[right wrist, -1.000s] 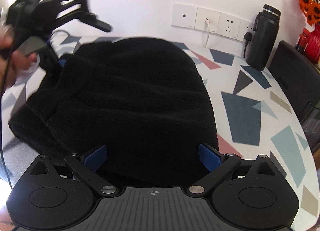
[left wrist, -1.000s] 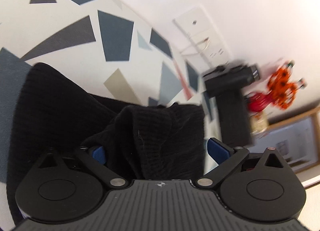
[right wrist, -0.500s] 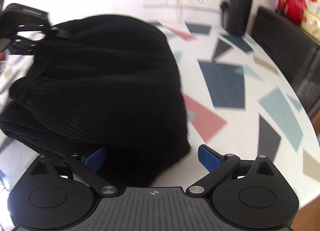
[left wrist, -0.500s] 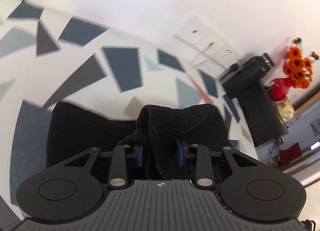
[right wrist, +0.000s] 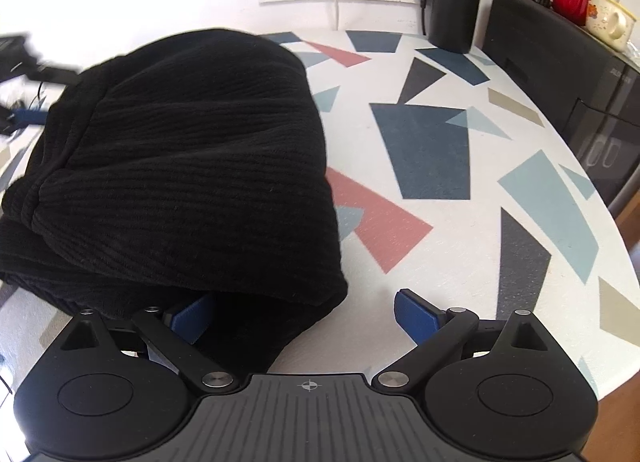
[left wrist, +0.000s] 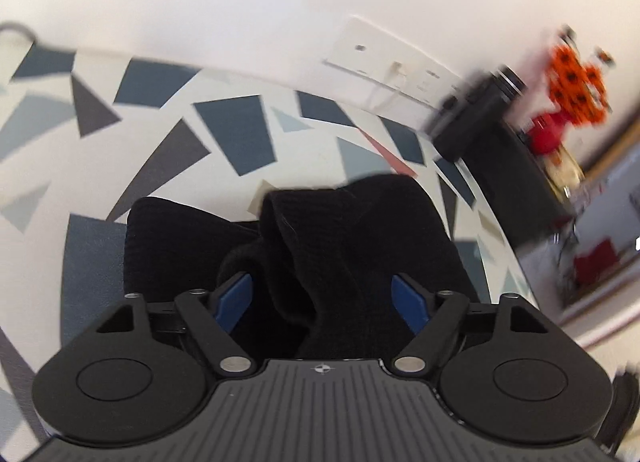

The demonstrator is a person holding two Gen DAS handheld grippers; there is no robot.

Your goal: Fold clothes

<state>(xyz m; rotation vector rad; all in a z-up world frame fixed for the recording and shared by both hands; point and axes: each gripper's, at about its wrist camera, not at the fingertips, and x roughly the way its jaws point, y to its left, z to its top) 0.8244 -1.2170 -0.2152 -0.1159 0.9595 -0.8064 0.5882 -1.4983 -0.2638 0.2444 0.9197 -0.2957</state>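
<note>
In the left wrist view, the black cylindrical flask [left wrist: 478,110] and the orange flowers in a red vase [left wrist: 576,82] were smeared by motion blur. In the right wrist view, the black ribbed knit garment [right wrist: 188,166] hid the tip of the right gripper's [right wrist: 308,312] left blue pad. A blurred black shape [right wrist: 24,62], perhaps the other gripper, ran off the left edge.
</note>
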